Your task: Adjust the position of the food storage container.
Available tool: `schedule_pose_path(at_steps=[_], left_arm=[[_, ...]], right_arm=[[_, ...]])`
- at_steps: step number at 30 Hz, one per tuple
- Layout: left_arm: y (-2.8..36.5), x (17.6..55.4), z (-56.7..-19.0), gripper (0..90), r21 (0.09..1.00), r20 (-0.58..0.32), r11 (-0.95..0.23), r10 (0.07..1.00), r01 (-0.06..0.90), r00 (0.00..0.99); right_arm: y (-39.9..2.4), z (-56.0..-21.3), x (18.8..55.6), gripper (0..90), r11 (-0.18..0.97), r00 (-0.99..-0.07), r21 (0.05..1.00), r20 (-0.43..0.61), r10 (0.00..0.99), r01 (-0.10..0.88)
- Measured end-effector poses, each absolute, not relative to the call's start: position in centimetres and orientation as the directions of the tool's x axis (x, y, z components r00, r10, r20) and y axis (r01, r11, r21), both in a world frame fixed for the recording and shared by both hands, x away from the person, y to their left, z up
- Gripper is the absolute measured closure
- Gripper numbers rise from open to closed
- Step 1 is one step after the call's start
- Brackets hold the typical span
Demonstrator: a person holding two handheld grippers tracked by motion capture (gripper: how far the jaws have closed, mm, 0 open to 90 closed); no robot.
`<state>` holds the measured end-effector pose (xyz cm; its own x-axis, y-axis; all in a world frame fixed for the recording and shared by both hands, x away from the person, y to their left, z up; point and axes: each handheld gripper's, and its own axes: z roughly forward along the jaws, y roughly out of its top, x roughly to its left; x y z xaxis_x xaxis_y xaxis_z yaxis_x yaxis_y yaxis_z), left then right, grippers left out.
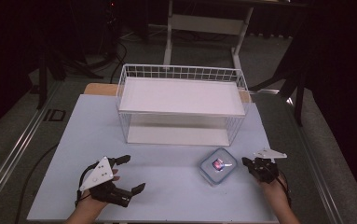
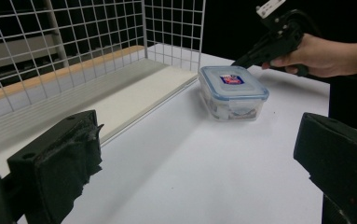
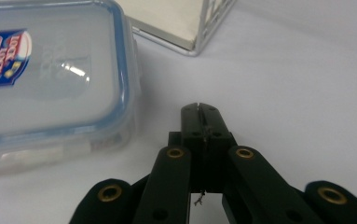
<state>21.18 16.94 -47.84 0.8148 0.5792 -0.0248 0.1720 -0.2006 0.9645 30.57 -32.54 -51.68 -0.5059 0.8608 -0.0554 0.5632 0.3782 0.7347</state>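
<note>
A clear plastic food box (image 1: 217, 166) with a blue-rimmed lid and a small label sits on the pale table, in front of the wire rack's right end. My right gripper (image 1: 246, 162) rests just right of the box, jaws pressed together with nothing between them; in the right gripper view its tips (image 3: 201, 112) lie beside the box (image 3: 50, 79), slightly apart from it. My left gripper (image 1: 134, 173) is at the front left, jaws spread wide and empty. In the left gripper view the box (image 2: 233, 92) stands ahead with the right gripper (image 2: 239, 60) behind it.
A white wire rack (image 1: 181, 103) with a white shelf and a lower board stands at the table's (image 1: 92, 135) back middle. Bare table surface lies between the two grippers. A desk frame and cables stand on the floor beyond.
</note>
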Motion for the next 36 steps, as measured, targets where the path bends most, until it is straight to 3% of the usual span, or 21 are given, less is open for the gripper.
schedule_pose_path(at_steps=[12, 36], left_arm=[[16.9, 21.2, -47.9, 1.6, 0.963, -0.024, -0.207, 0.577, 0.175, 0.816], [16.7, 21.3, -48.1, 1.6, 0.958, -0.018, -0.224, 0.573, 0.178, 0.819]], right_arm=[[-31.1, -51.7, 30.7, 90.0, 0.379, -0.554, 0.734, -0.004, 0.832, 0.564], [-25.6, -52.1, 26.7, 90.0, 0.447, -0.684, 0.698, 0.084, 0.725, 0.560]])
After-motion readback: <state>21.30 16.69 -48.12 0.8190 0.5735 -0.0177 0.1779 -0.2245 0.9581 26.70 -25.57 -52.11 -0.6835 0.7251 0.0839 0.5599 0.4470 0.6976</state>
